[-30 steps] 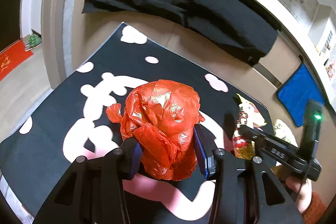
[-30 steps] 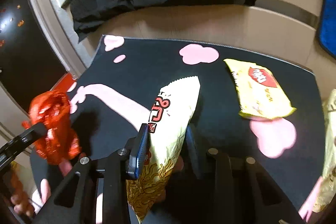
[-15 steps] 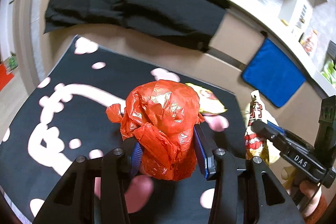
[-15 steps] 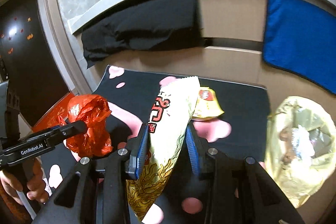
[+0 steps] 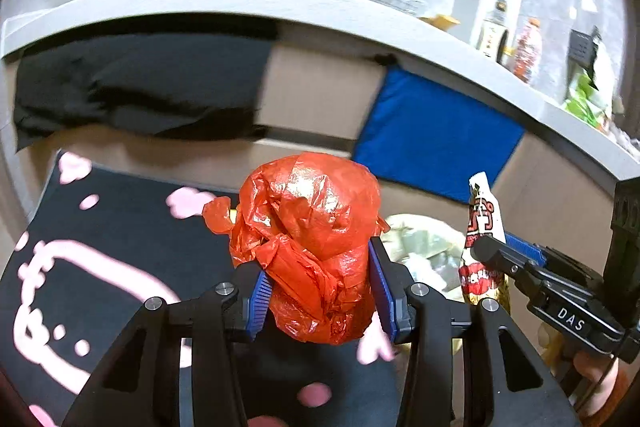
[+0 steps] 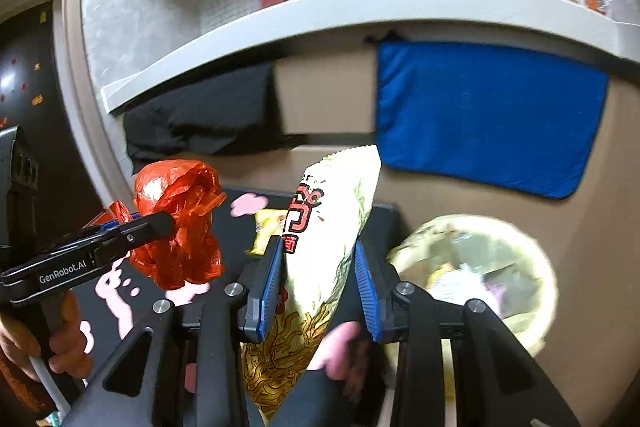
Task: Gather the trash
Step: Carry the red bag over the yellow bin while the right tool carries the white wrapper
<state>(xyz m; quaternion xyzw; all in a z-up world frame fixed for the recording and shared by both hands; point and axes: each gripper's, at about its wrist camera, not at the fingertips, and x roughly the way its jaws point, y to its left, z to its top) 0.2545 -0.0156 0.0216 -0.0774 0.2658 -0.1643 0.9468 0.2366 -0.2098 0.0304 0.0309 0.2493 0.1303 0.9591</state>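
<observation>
My left tongs (image 5: 320, 291) pinch red bag (image 5: 312, 247), right tongs (image 6: 318, 287) pinch wrapper (image 6: 332, 219); bin (image 6: 476, 267) near; yellow packet (image 6: 266, 227), probably trash, left.

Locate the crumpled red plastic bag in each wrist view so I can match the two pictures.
Left wrist view: the red plastic bag fills the lower centre, clamped in the left tool.
Right wrist view: the red plastic bag sits at middle left, beside the snack packet.
Shared landmark: the blue cloth hanging below the counter.
</observation>
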